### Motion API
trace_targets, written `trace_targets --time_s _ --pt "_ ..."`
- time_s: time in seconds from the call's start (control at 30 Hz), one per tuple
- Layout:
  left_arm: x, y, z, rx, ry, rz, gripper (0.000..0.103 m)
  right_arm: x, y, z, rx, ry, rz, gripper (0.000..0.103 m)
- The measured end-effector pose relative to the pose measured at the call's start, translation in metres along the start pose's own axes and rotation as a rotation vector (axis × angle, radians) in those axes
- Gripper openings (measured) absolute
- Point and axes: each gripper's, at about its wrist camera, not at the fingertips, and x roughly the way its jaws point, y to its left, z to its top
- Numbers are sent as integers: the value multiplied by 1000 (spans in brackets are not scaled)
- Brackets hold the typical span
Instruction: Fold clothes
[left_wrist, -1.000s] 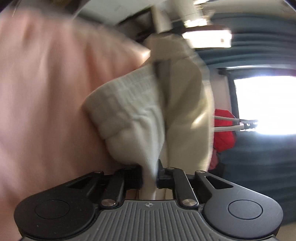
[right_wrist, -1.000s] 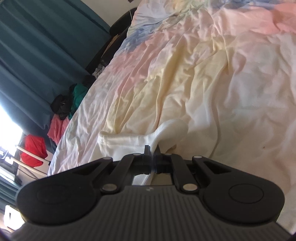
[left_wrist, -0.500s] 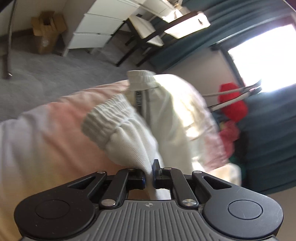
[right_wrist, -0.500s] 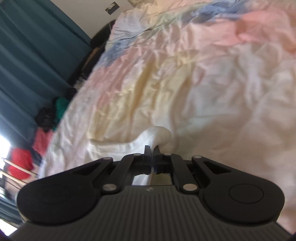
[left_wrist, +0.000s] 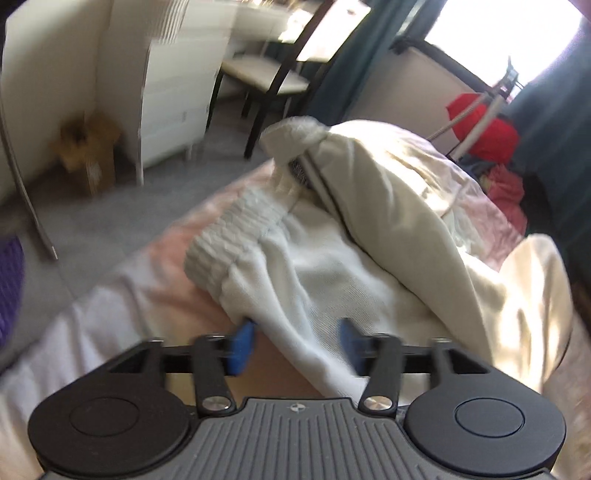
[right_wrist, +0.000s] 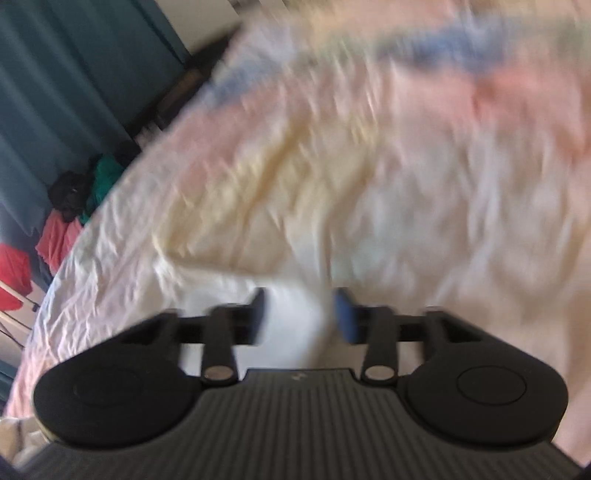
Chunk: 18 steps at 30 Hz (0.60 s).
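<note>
1. Bedspread (right_wrist: 424, 177), pastel, rumpled: spreads ahead of and beneath both grippers.
2. Cream garment (left_wrist: 388, 229), ribbed cuff (left_wrist: 229, 240) at its near edge: lies heaped on the bedspread just ahead of the left gripper (left_wrist: 297, 343); a fold still passes between its blue pads (left_wrist: 242, 345).
3. White fold of the same garment (right_wrist: 295, 321): between the right gripper (right_wrist: 299, 314) fingers, unpinched.

Change: half a second ago both pairs of jaws clamped the cloth; now both are opening, pads clear of the fabric. Judgement: this fold is laid down and released; next grasp pending.
</note>
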Motion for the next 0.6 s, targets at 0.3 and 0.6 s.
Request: trace_targets --time_s 0.3,0.6 --pt "-22 -81 3 176 -131 -122 88 -78 76 -30 -345 -189 219 71" --pt "84 -218 20 47 32 -471 89 -83 125 -89 -410 -32 384 71"
